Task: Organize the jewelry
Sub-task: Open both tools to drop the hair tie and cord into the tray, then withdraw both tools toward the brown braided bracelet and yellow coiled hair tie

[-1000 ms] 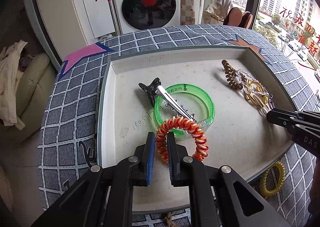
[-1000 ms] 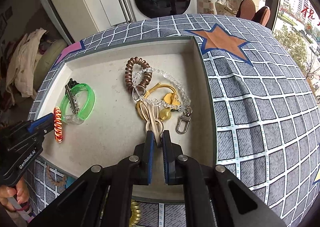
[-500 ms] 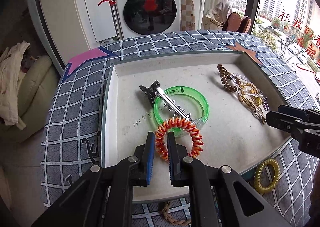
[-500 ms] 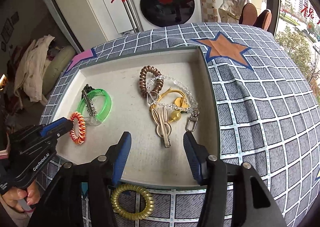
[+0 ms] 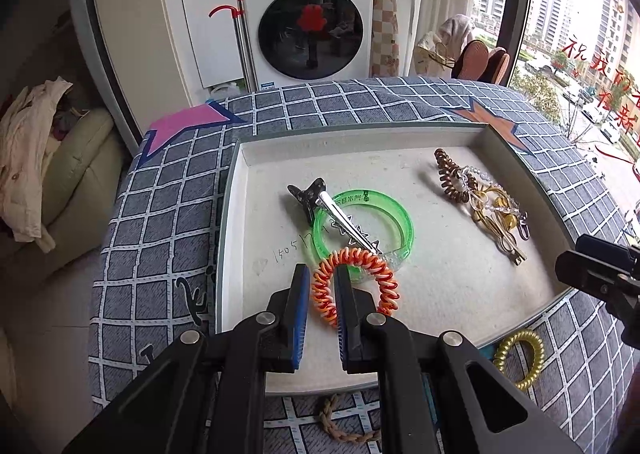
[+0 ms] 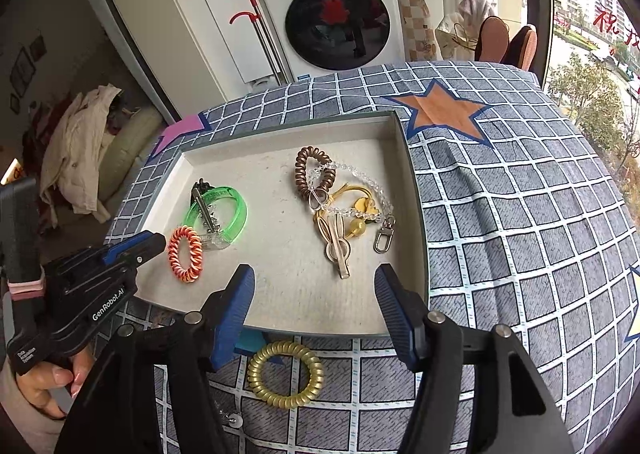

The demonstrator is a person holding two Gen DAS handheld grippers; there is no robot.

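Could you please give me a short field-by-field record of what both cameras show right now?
left tool: shut on the orange coil hair tie, just above the tray floor
right tool: open, holding nothing, at the tray's near edge
tray: on the checked cloth
in tray, left: green bangle with a metal hair clip lying across it
in tray, right: brown coil tie, clear bead chain, yellow pieces
outside tray: gold coil tie on the cloth, near side

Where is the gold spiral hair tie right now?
The gold spiral hair tie lies on the checked cloth just outside the white tray's near rim, below the open right gripper.
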